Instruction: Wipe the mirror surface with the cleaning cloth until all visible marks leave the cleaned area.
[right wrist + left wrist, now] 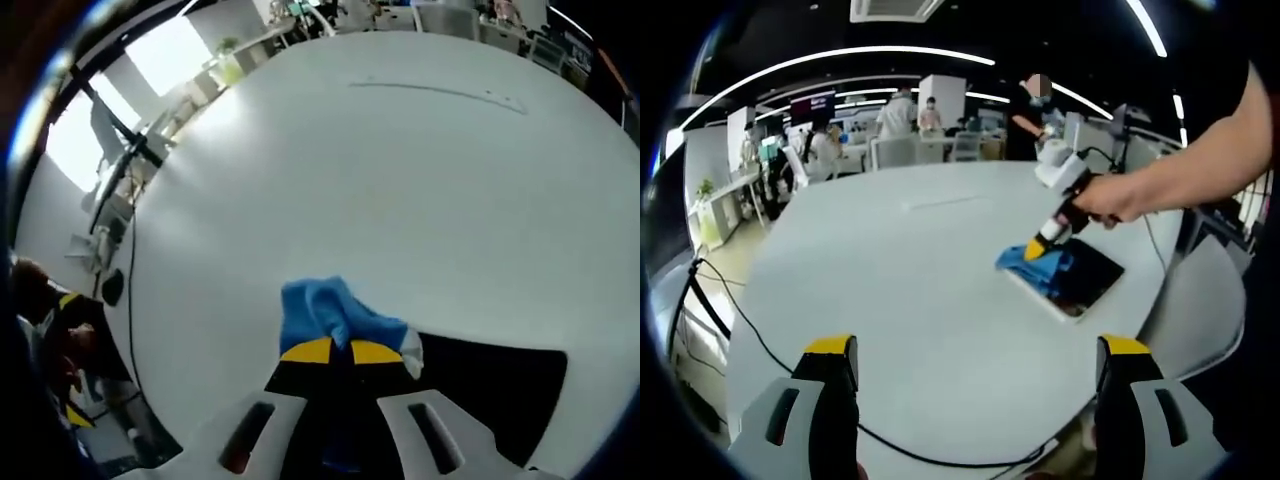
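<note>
Left gripper view: a wide white table, with the mirror lying flat near its right edge. The blue cloth covers the mirror's left end. The right gripper, held by a hand, presses down onto the cloth. The left gripper hangs well short of the mirror, jaws wide apart and holding nothing. Beyond the mirror the table runs bare to its far edge, where people stand among desks. A black cable crosses the table's near-left part, well apart from the mirror.

Right gripper view: a close look that the other view lacks. The right gripper has its yellow tips nearly together, pinching the cloth, which bunches up just ahead of them. The mirror shows as a dark panel stretching right from the cloth, uncovered. Marks on it cannot be told. Past the cloth, white table lies open in every direction.
</note>
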A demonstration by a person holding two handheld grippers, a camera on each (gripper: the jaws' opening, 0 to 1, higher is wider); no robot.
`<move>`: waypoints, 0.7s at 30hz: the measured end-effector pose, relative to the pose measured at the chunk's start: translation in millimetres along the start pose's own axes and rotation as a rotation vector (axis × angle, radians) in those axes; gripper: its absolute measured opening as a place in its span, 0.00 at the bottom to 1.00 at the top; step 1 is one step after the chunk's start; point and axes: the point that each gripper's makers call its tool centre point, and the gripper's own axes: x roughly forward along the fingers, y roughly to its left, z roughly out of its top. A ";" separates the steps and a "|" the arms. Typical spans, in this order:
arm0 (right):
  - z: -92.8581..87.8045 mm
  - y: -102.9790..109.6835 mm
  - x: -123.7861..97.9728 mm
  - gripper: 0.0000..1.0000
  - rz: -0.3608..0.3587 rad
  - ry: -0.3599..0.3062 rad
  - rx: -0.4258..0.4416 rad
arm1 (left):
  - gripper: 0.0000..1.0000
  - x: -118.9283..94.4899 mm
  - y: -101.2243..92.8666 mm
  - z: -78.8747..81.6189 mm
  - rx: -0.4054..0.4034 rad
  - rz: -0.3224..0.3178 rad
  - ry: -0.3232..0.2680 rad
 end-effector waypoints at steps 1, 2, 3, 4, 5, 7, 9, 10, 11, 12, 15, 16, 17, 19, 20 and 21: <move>-0.1 -0.2 -0.1 0.00 0.001 -0.001 0.001 | 1.00 -0.2 0.3 0.0 0.000 0.000 0.000; 0.0 -0.4 0.1 0.00 0.001 -0.001 0.001 | 1.00 -0.4 0.6 0.0 0.001 0.001 0.001; -0.4 -0.5 -0.1 0.00 0.002 -0.001 0.003 | 1.00 -0.4 0.8 -0.2 0.002 0.001 0.002; -0.6 -0.5 -0.3 0.00 0.003 0.000 0.004 | 1.00 -0.5 1.0 -0.2 0.003 0.001 0.002; -1.0 -0.4 -0.5 0.00 0.003 0.001 0.005 | 1.00 -0.7 0.6 0.8 0.002 0.002 0.002; -2.1 -0.1 -1.0 0.00 0.004 0.001 0.006 | 1.00 -0.7 0.4 1.7 0.002 0.002 0.000; -3.4 0.1 -1.5 0.00 0.005 0.000 0.005 | 1.00 0.2 -0.1 2.4 0.002 0.001 -0.001; -4.3 0.7 -2.3 0.00 0.004 0.000 0.005 | 1.00 0.9 -0.5 2.6 0.002 0.000 -0.001; -5.3 0.9 -2.8 0.00 0.005 0.000 0.004 | 1.00 1.6 -0.8 2.7 0.001 -0.001 0.000; -5.9 1.1 -2.9 0.00 0.005 0.000 0.003 | 1.00 2.2 -1.2 2.9 0.001 -0.001 0.000; -9.7 2.7 -5.6 0.00 0.007 0.002 0.003 | 1.00 5.0 -2.7 3.6 0.002 -0.005 0.000; -10.2 2.5 -5.3 0.00 0.008 0.002 0.003 | 1.00 5.7 -3.2 3.9 0.001 -0.007 0.000; -11.2 2.7 -5.6 0.00 0.010 0.002 0.004 | 1.00 6.3 -3.6 4.1 0.000 -0.008 0.000; -13.5 3.4 -6.6 0.00 0.012 0.002 0.006 | 1.00 7.6 -4.5 4.7 0.002 -0.011 -0.001; -13.8 3.4 -6.2 0.00 0.013 0.001 0.007 | 1.00 8.0 -4.8 4.9 0.002 -0.012 -0.001; -14.3 3.6 -6.2 0.00 0.014 0.001 0.008 | 1.00 8.2 -5.6 5.5 0.001 -0.013 -0.002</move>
